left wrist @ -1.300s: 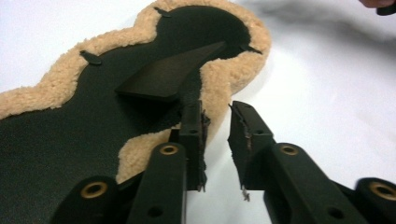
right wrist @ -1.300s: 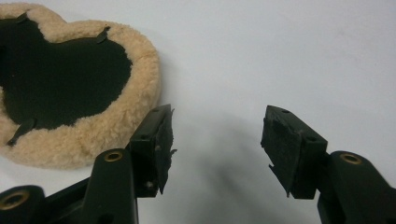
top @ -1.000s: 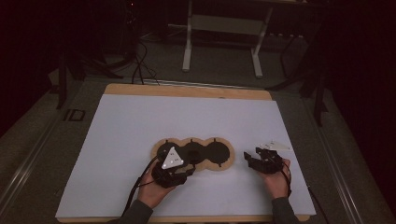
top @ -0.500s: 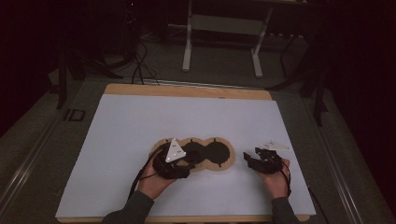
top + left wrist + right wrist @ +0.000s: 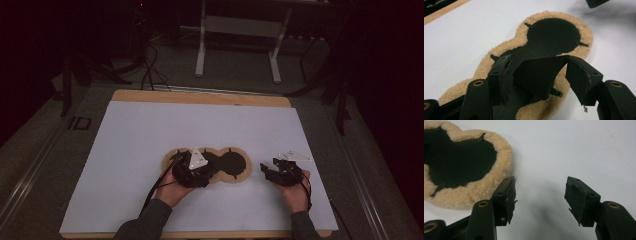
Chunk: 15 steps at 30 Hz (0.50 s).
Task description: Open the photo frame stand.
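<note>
**Fleece pad on white sheet, both grippers spread**

High view: dim room. One wooden table (image 5: 200,96) covered by one white sheet (image 5: 150,135). Behind it a light metal stand (image 5: 237,30) on a dark floor, cables (image 5: 150,70) at left. One peanut-shaped fleece pad (image 5: 227,167), tan rim, black face, lies flat a little right of the sheet's centre, toward the near edge. Two grippers: left gripper (image 5: 192,172) sits over the pad's left lobe, right gripper (image 5: 280,172) on bare sheet just right of the pad.

Left gripper view: left gripper (image 5: 541,72) jaws have just been opening, now spread wide. A black flap of the pad (image 5: 537,75) stands up between them; pads not pressing it. Three black lobes counted.

Right gripper view: right gripper (image 5: 540,195) jaws spread, bare sheet between. Fleece pad (image 5: 499,155) to the left, apart from the jaws.
</note>
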Available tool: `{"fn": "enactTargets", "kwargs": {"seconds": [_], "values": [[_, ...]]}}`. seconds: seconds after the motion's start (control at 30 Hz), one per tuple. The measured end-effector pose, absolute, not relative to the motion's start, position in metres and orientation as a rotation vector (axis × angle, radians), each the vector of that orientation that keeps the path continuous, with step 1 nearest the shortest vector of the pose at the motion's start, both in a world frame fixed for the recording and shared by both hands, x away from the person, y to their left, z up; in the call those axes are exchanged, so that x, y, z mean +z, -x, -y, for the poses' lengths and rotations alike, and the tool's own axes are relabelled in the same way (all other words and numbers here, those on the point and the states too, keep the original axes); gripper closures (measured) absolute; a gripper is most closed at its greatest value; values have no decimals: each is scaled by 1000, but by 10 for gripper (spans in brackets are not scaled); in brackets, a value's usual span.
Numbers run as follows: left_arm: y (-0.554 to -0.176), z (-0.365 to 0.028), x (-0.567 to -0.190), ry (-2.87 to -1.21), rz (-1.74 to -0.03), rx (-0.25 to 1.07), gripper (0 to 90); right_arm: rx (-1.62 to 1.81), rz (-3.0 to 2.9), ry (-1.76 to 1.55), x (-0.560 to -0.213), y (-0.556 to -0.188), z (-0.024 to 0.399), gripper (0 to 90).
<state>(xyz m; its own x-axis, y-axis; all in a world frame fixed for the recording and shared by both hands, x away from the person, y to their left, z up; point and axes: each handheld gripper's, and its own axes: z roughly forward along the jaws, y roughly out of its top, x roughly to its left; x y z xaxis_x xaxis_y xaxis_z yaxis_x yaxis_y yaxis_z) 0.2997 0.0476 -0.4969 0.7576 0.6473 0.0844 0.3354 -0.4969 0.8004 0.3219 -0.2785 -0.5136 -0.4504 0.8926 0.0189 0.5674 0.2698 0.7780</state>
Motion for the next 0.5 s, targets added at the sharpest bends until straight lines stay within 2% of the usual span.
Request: {"fn": "enactTargets", "kwargs": {"seconds": [0.23,0.5], "values": [[-300,-45,-499,-2131,-713,474,401,1037,-2119,-1325,-514,-322,278,399],[-303,-31,-511,-2211,-710,543,442,1032,-2122,-1324,-514,-322,279,398]]}}
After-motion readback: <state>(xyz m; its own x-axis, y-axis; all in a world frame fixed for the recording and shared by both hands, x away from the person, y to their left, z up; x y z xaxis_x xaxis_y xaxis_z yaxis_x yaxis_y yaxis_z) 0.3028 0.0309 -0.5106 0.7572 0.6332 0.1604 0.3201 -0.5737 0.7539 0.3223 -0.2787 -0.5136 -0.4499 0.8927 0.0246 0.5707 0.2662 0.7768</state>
